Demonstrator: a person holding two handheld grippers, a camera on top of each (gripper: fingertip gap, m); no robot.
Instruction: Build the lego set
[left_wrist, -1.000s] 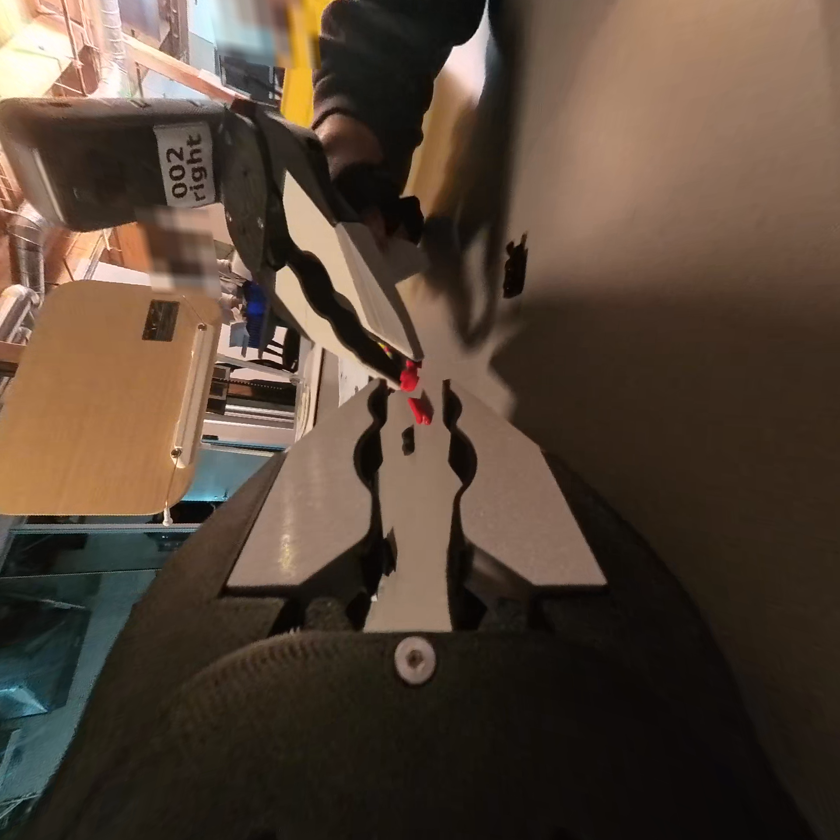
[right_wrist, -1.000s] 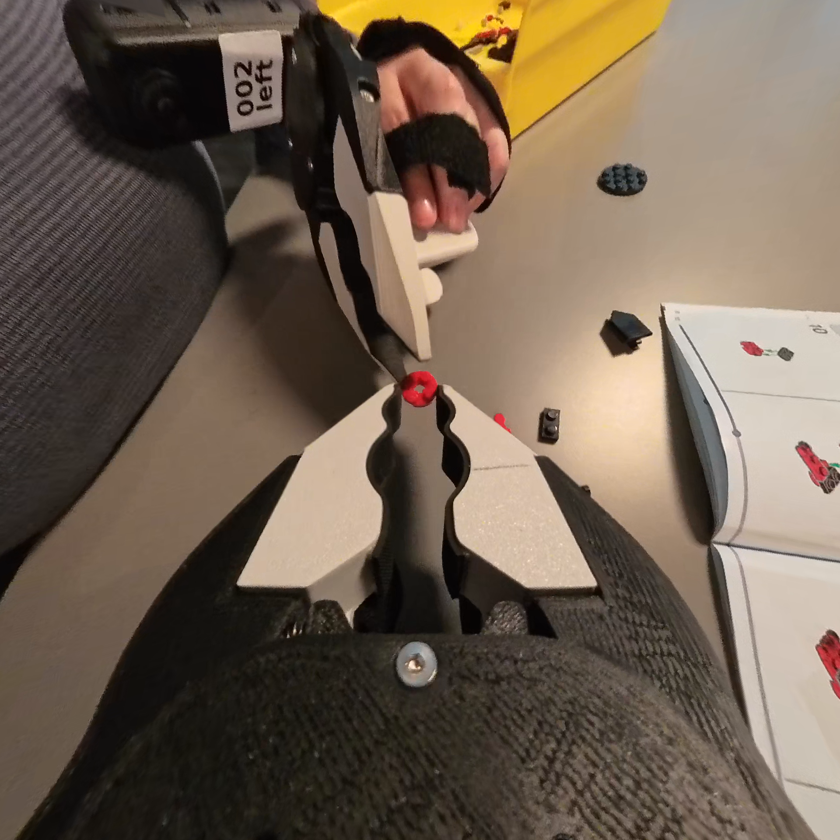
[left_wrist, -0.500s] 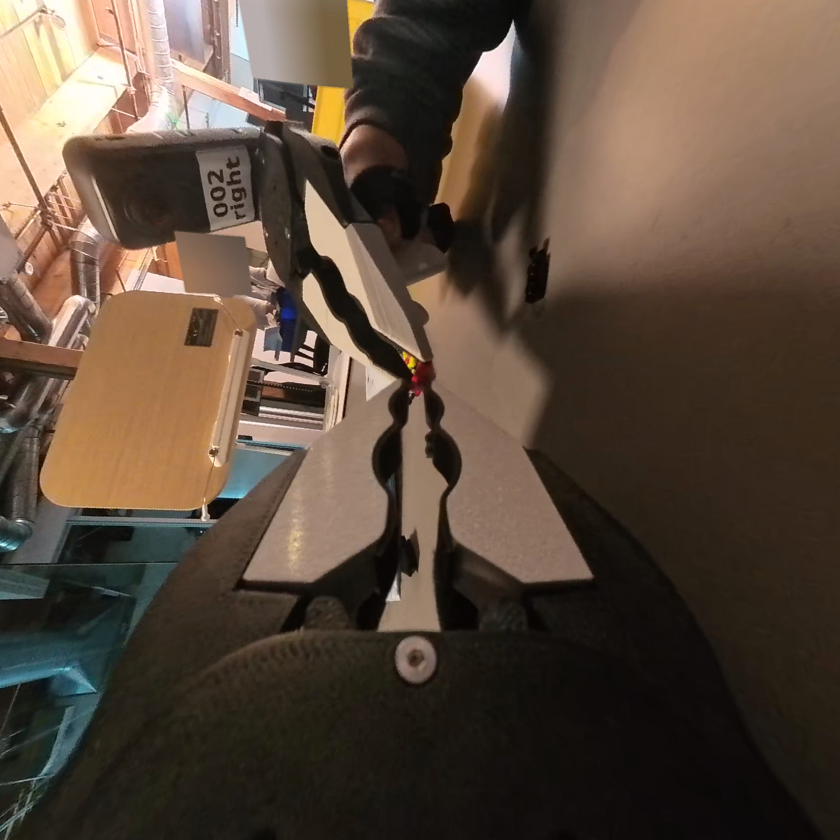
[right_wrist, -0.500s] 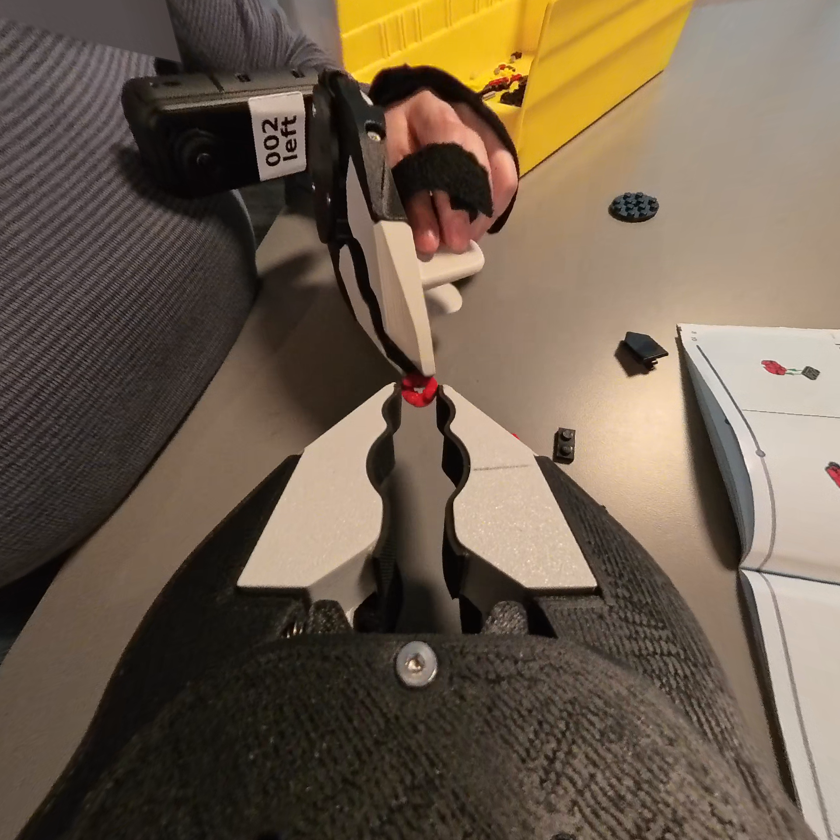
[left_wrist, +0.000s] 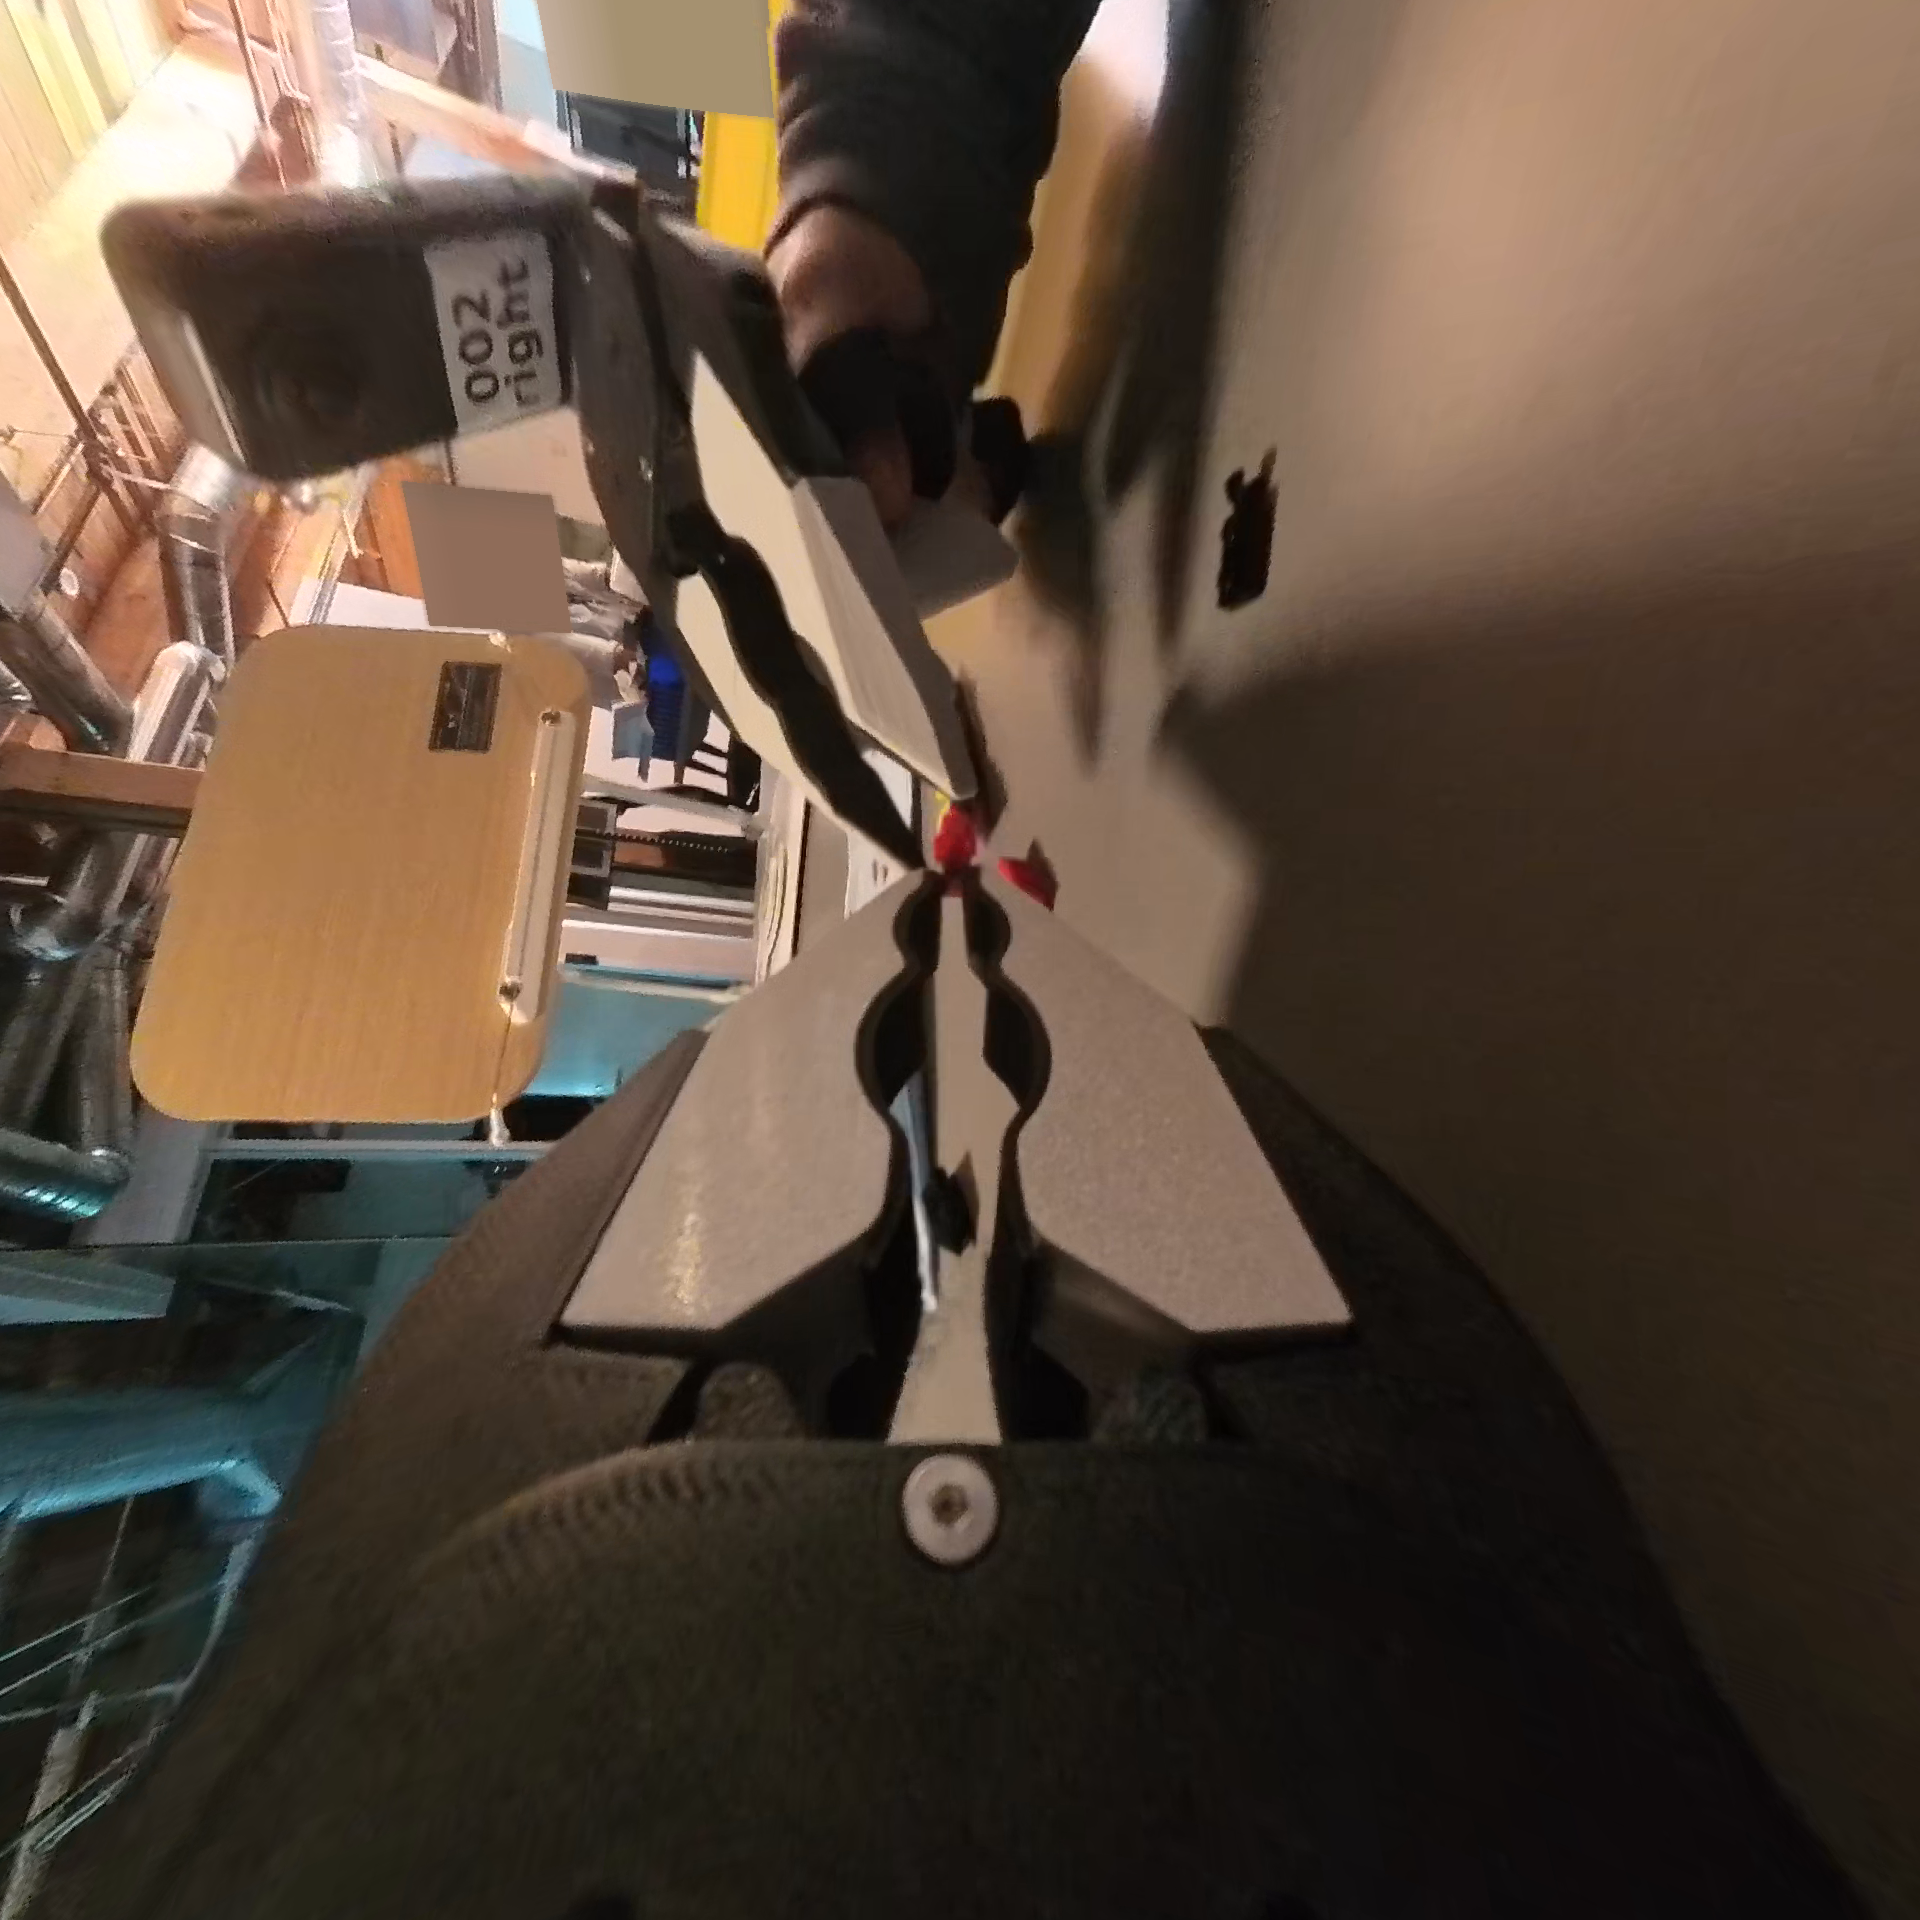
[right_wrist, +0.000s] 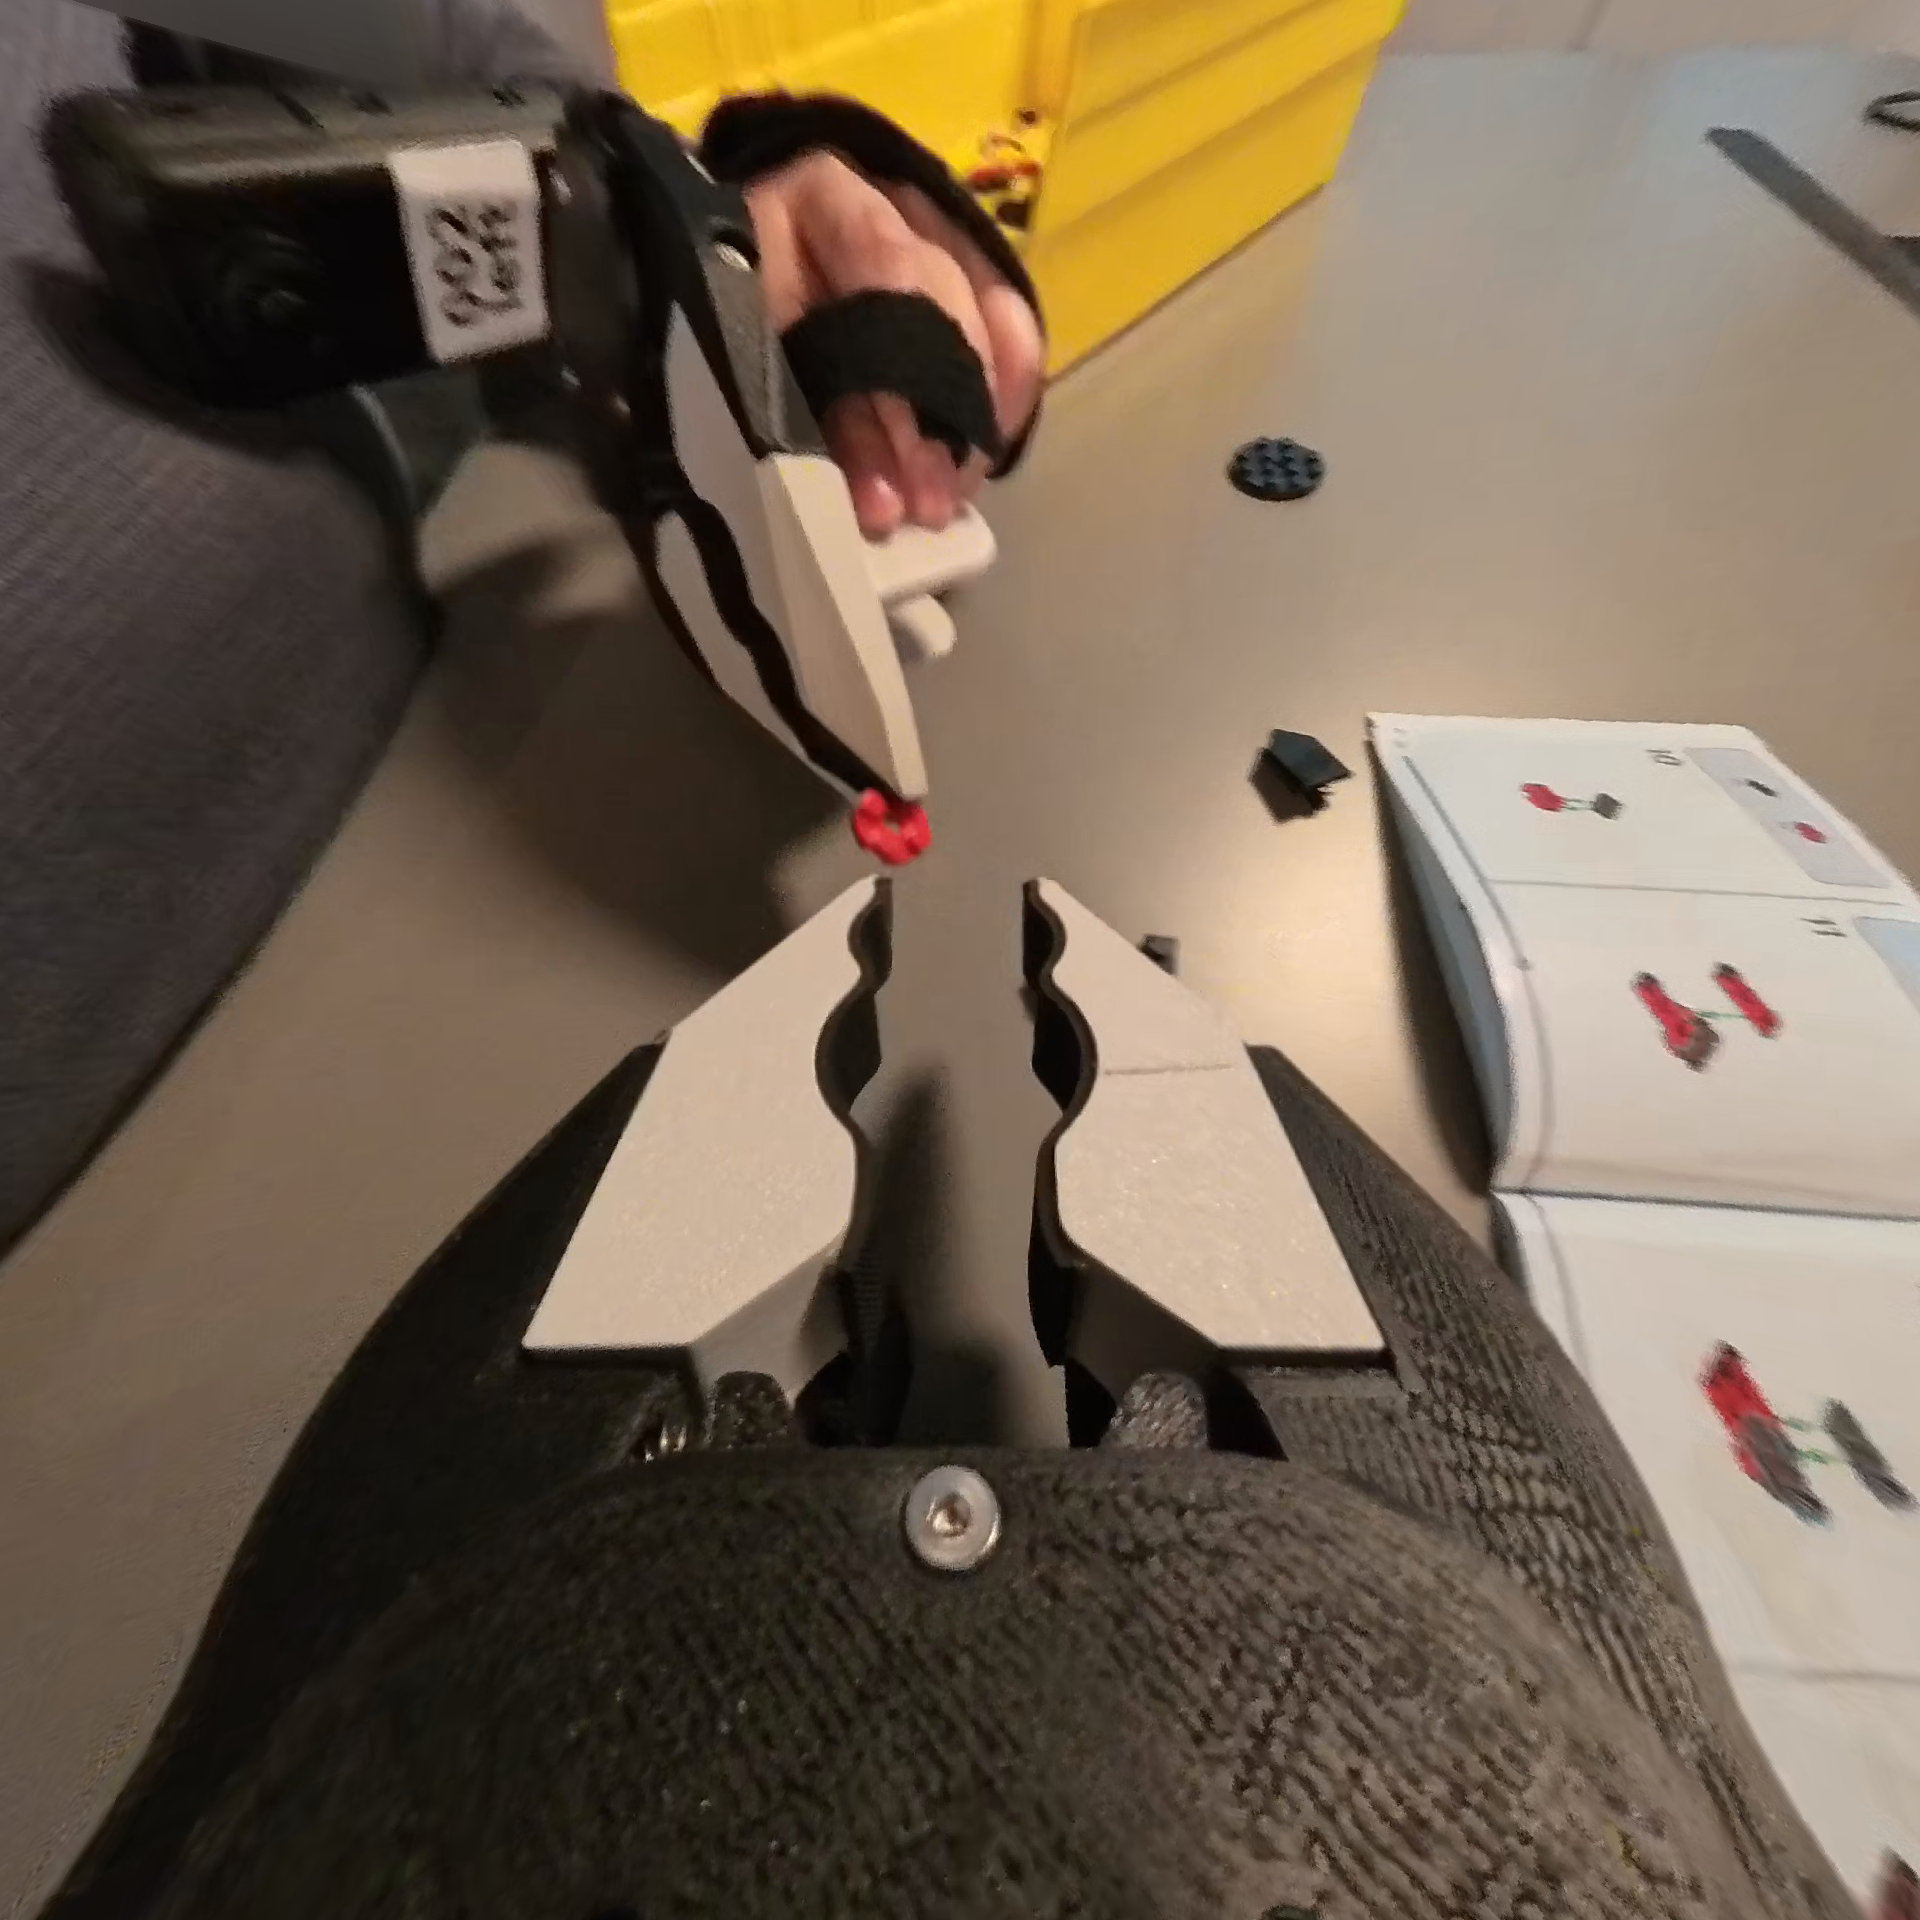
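At the far side of the grey table (right_wrist: 1455, 436) stands a yellow plastic bin (right_wrist: 1174, 156), with a few small red and yellow pieces showing just inside its near opening; they are too blurred to name. The left gripper (right_wrist: 896, 798) is clamped on a small red round lego piece (right_wrist: 890, 828), held above the table. Half a second ago the right gripper (right_wrist: 956, 883) gripped that same piece as well; now its fingers stand apart and empty, just short of it. To the right lies the open white instruction booklet (right_wrist: 1662, 987), with a dark round studded plate (right_wrist: 1277, 467) and a small black brick (right_wrist: 1299, 764) beyond it.
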